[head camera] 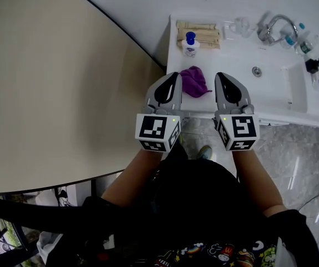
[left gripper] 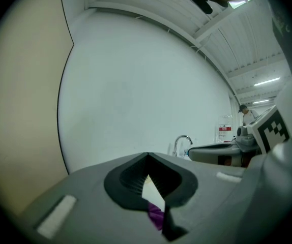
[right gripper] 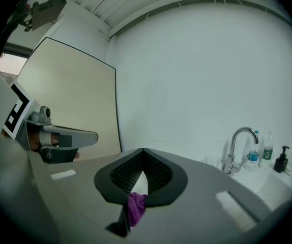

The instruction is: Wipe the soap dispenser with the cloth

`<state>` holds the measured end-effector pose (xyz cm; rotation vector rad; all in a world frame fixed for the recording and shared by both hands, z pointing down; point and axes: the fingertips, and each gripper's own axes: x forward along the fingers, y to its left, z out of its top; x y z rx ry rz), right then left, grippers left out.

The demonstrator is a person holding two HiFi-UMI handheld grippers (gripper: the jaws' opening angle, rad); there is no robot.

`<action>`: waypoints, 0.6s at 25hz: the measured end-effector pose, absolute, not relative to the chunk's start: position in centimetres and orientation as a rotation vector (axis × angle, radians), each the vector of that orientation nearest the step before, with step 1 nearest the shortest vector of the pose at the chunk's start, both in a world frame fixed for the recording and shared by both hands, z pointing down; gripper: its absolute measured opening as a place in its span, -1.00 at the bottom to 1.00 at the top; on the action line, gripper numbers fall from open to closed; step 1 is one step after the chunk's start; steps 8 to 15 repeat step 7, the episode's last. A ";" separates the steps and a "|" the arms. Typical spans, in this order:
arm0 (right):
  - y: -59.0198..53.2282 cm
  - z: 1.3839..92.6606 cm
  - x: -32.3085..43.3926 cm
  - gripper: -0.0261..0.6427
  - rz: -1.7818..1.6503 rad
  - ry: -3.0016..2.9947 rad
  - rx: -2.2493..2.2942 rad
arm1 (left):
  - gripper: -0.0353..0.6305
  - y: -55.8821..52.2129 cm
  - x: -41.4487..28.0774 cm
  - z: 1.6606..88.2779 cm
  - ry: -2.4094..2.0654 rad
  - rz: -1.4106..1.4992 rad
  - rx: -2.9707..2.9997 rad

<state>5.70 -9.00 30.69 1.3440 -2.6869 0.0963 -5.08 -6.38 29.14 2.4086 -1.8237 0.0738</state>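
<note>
The purple cloth (head camera: pixel 194 81) lies crumpled on the white counter (head camera: pixel 176 60), near its front edge. A white soap dispenser with a blue top (head camera: pixel 190 44) stands behind it, toward the wall. My left gripper (head camera: pixel 176 74) and right gripper (head camera: pixel 219 75) hover side by side over the counter's front edge, one at each side of the cloth. Both are shut and empty. In each gripper view the cloth (left gripper: pixel 156 215) (right gripper: pixel 135 207) peeks through below the closed jaw tips (left gripper: pixel 148 154) (right gripper: pixel 143 150). The dispenser is hidden in both gripper views.
A sink basin (head camera: pixel 270 77) with a chrome faucet (head camera: pixel 270 29) sits right of the cloth. Water bottles (head camera: pixel 301 40) and a black pump bottle (head camera: pixel 313 64) stand at the far right. Beige rolled items (head camera: pixel 198 34) lie behind the dispenser. A beige partition (head camera: pixel 48 82) fills the left.
</note>
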 end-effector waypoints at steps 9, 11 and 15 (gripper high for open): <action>-8.6 31.0 6.2 -0.85 0.128 -2.676 1.349 | -0.89 -5.8 -4.8 28.8 -1.813 0.097 2.408; -8.6 31.0 6.2 -0.85 0.128 -2.676 1.349 | -0.89 -5.8 -4.8 28.8 -1.813 0.097 2.408; -8.6 31.0 6.2 -0.85 0.128 -2.676 1.349 | -0.89 -5.8 -4.8 28.8 -1.813 0.097 2.408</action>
